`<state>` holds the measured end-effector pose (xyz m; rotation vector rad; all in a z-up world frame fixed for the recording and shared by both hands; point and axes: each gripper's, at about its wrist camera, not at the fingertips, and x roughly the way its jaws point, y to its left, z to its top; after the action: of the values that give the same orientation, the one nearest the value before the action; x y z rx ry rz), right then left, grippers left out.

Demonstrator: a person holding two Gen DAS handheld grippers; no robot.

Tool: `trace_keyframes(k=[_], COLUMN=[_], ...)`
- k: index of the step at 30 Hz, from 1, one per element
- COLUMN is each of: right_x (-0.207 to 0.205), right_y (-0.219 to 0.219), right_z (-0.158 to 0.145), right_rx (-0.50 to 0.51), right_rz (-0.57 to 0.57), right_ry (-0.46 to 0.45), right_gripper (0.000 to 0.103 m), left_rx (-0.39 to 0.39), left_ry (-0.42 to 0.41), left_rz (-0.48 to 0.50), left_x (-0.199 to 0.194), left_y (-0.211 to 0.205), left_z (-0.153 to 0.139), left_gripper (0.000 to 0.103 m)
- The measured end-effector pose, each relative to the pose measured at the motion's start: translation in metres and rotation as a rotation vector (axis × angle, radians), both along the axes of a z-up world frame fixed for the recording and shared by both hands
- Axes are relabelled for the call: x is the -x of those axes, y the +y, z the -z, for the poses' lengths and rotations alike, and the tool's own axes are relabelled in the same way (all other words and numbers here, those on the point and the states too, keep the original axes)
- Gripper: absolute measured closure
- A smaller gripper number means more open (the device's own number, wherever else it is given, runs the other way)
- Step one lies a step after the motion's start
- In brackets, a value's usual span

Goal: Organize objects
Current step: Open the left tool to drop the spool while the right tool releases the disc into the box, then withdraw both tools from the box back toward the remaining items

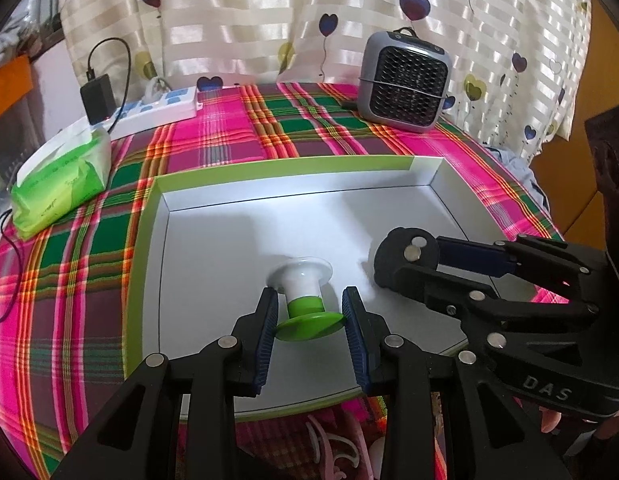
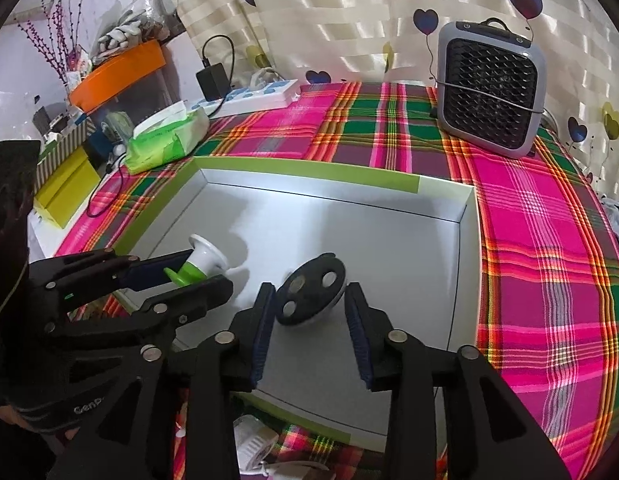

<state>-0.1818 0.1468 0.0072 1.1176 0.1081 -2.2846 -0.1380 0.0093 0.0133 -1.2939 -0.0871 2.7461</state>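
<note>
A white and green spool-shaped object (image 1: 305, 300) lies inside a shallow white box with green rim (image 1: 269, 168). My left gripper (image 1: 310, 312) is shut on the spool's green flange; it also shows in the right wrist view (image 2: 189, 270). A black round disc with metal studs (image 2: 311, 294) is tilted over the box floor. My right gripper (image 2: 309, 308) holds it between the fingers. In the left wrist view the disc (image 1: 407, 256) sits at the right gripper's tip.
A grey fan heater (image 1: 405, 80) stands at the back right of the plaid tablecloth (image 1: 69, 280). A green tissue pack (image 1: 61, 176), a white power strip (image 1: 157, 110) and a black adapter (image 1: 97, 96) are at the back left. Pink and white items (image 1: 337, 444) lie below the box's near edge.
</note>
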Motion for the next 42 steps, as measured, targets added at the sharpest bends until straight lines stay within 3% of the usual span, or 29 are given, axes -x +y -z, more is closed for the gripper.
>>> trace_keyframes(k=[4,18,42], right_x=[-0.004,-0.034,-0.119], right_y=[0.003,0.013,0.027], right_z=[-0.004,-0.020,-0.035], right_rx=[0.015,0.059,0.116], right_rz=[0.005,0.001,-0.050], right_ry=[0.011,0.059,0.103], right_gripper=[0.053,0.052,0.052], left_rx=[-0.009,0.000,0.036], left_ry=[-0.001,0.043,0.142], left_rz=[0.000,0.025,-0.018], left_x=[-0.002,-0.026,-0.115], left_y=[0.000,0.009,0.019], left_z=[-0.002,-0.016,-0.040], left_gripper=[0.072,0.071,0.071])
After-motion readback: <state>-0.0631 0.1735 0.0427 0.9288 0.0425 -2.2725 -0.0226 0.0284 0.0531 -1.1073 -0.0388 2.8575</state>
